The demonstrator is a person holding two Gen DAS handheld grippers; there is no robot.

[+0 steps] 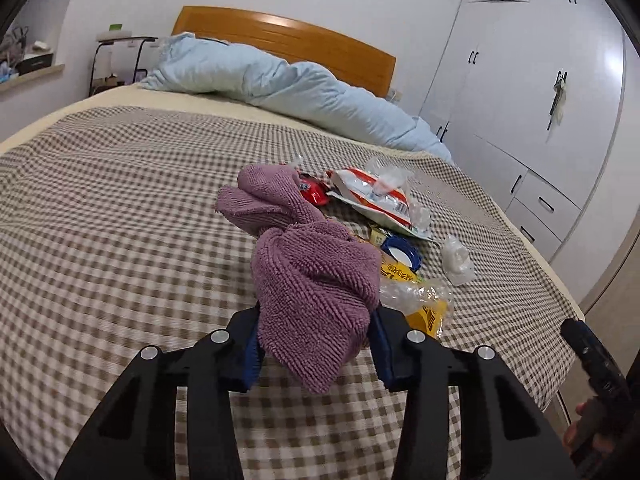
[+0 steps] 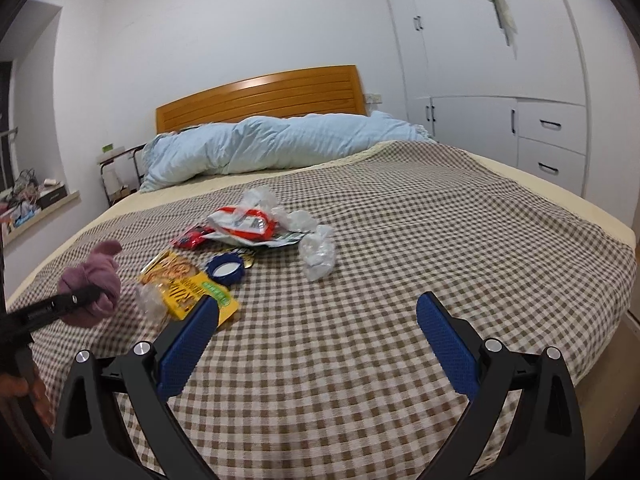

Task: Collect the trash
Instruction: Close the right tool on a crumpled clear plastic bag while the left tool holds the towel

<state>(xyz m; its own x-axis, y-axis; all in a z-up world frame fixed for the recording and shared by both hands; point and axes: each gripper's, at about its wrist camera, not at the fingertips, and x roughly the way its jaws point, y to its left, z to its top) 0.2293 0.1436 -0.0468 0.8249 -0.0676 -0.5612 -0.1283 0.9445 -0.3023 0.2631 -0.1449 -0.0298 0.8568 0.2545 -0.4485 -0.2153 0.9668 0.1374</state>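
My left gripper (image 1: 316, 344) is shut on a bunched purple cloth (image 1: 316, 280), which stands up between its blue pads just above the checked bedspread (image 1: 120, 220). From the right wrist view the cloth (image 2: 92, 280) sits at the left, clamped in the left gripper (image 2: 82, 296). A heap of trash lies beyond it: a yellow wrapper (image 2: 188, 284), a blue lid (image 2: 226, 270), a red packet (image 2: 190, 237), a white-and-red bag (image 2: 244, 222) and crumpled clear plastic (image 2: 318, 256). My right gripper (image 2: 319, 302) is open and holds nothing, low over the bedspread near the yellow wrapper.
A pale blue duvet (image 2: 272, 144) is piled against the wooden headboard (image 2: 260, 96). White wardrobe doors and drawers (image 2: 548, 132) line the right wall. A small black-framed side table (image 1: 120, 60) and a cluttered sill (image 2: 36, 200) are at the left. The bed's foot edge is close below both grippers.
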